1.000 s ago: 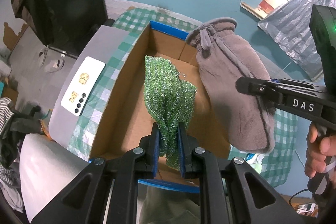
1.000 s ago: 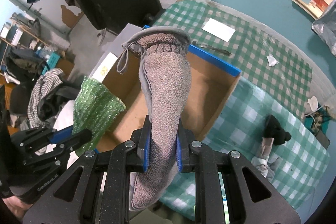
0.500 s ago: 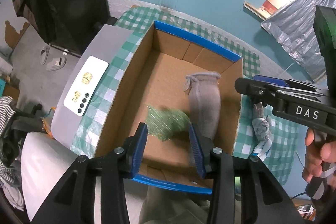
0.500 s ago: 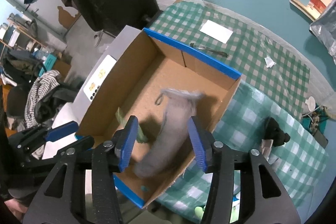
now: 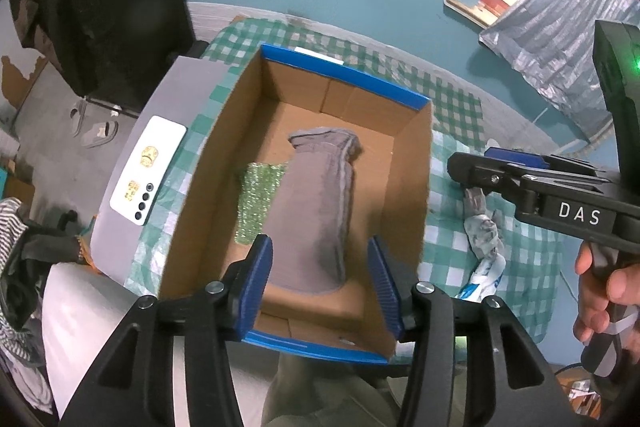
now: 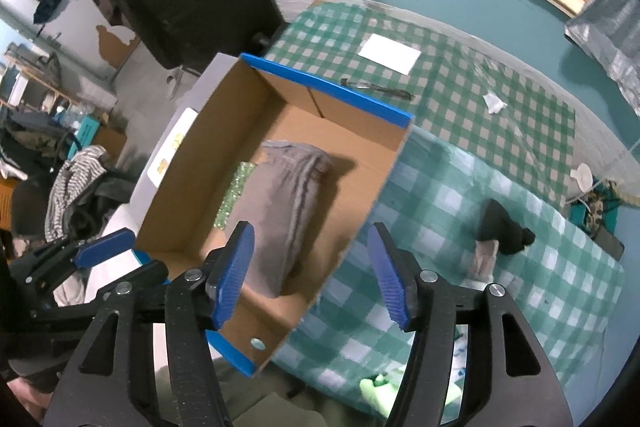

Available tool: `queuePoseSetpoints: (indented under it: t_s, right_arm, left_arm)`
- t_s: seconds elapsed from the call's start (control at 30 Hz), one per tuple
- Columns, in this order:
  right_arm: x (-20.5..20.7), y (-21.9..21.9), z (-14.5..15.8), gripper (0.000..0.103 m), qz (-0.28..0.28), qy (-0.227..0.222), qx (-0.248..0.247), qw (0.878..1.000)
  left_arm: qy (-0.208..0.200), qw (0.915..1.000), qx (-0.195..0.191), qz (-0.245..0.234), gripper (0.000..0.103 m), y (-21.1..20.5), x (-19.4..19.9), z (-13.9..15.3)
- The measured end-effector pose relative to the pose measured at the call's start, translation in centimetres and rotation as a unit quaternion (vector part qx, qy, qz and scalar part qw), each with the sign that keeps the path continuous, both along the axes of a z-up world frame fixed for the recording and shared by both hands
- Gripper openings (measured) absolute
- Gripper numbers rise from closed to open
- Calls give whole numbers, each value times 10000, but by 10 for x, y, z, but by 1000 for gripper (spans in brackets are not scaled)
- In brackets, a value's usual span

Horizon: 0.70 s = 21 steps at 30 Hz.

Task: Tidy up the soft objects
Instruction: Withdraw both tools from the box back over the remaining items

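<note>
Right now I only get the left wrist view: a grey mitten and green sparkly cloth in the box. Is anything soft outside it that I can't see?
Observer: Yes, a black soft-looking item lies on the checked cloth, right of the box.
Operator: And beyond the box?
Observer: A white sheet of paper, with a slim metal tool nearer the box.
Operator: Is the right claw holding anything?
Observer: No. The right claw is open, nothing gripped; its jaws have just been opening.
</note>
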State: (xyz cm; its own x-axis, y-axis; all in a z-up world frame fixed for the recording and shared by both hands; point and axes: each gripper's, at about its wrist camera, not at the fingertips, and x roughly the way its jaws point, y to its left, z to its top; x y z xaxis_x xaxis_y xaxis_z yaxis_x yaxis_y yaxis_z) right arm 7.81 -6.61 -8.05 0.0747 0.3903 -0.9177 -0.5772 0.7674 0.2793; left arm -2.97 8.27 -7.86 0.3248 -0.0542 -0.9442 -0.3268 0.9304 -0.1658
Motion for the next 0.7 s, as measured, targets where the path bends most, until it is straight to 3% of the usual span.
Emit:
queuePoseSetpoints:
  t_s: [0.53,0.7]
  right_arm:
    - [-2,-74,-6,61,-663,101,-94,9977]
    - [-3,-95,-8,66,-832,138,-153,9963]
  left_arm:
    - [32,9987,-31,-505,53,-41,14,2]
    - [31,9976,-16,-698,58,-55,18,4]
